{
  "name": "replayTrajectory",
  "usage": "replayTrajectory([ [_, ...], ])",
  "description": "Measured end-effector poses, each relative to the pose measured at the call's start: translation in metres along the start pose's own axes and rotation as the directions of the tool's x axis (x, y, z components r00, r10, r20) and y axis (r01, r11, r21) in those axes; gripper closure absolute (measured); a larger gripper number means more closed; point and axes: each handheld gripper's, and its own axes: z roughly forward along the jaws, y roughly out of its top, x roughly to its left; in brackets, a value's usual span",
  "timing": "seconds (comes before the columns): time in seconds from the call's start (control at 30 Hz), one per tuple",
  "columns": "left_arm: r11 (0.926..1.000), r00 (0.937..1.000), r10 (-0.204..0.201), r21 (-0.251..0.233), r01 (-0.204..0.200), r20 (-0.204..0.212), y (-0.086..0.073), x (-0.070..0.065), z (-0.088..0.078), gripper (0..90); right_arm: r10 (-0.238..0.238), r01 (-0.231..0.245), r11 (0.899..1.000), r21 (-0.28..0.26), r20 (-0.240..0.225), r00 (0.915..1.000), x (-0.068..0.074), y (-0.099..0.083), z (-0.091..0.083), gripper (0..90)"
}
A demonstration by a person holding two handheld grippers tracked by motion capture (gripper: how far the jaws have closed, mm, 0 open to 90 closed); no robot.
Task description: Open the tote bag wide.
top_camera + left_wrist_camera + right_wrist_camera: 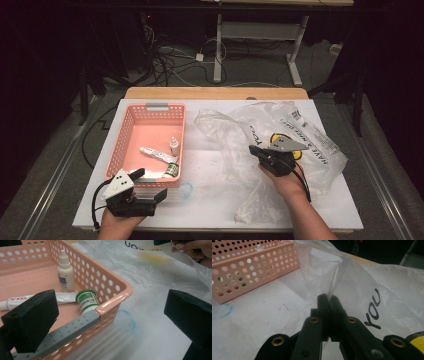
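**A:** While the clear plastic bag (280, 145) is pinched by the right gripper (329, 298), should it be lifted more or what? The jaws are pressed tight together on a fold of the film, which rises in a peak right above the tips. The bag itself is spread over the right half of the white table (210, 200), just beside the pink basket (131, 131), and something yellow (274, 137) is seen through it near the hand.

**B:** Judging from how little film is caught, a slow straight lift is advised. If it's yanked, the thin plastic could probably be slipped out or torn. The mouth of the bag needs to be opened up, so the pinch should be kept on one layer only, though whether one or two layers are caught can't be told here.

**A:** And the left gripper (149, 186)?

**B:** Its jaws are spread wide with nothing between them, parked at the near corner of the basket by the grey handle (67, 330). The dropper bottle (65, 271), white tube (37, 298) and green-capped jar (87, 300) are lying inside, untouched. Probably best if the bag is held up steady first, then the opposite edge can be caught by the left one so the opening is stretched. The blue circle (125, 320) on the table can be ignored, I guess.
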Motion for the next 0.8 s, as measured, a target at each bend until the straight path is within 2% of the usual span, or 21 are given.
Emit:
replayTrajectory([
  [0.1,1.0,1.0,0.004,0.002,-0.004,0.001,0.001,0.001,0.001,0.0,0.001,-0.001,1.0,0.014,0.012,0.9999,-0.001,0.002,0.002,90.0],
  [0.27,1.0,0.9999,-0.006,0.005,0.006,0.012,0.003,0.003,0.005,0.0,0.016,-0.015,0.999,-0.035,0.033,0.9993,-0.002,0.008,-0.006,90.0],
  [0.33,1.0,0.9998,-0.002,0.007,0.002,0.018,0.003,0.003,0.005,0.0,0.031,-0.028,0.997,-0.071,0.04,0.9987,-0.002,0.005,-0.01,90.0],
  [0.43,1.0,0.9995,-0.002,0.003,0.002,0.031,0.003,0.003,0.005,2.0,0.007,-0.004,0.998,-0.06,0.054,0.9985,-0.001,0.004,-0.012,90.0],
  [0.6,1.0,0.9996,-0.001,0.006,0.001,0.027,0.003,0.004,0.003,2.7,0.026,-0.022,0.996,-0.085,0.051,0.9983,-0.004,0.003,-0.018,90.0],
  [0.8,0.9999,0.9997,0.008,-0.009,-0.008,0.024,0.005,0.009,-0.003,11.0,0.043,-0.036,0.993,-0.111,0.054,0.9976,-0.009,0.001,-0.027,90.0],
])
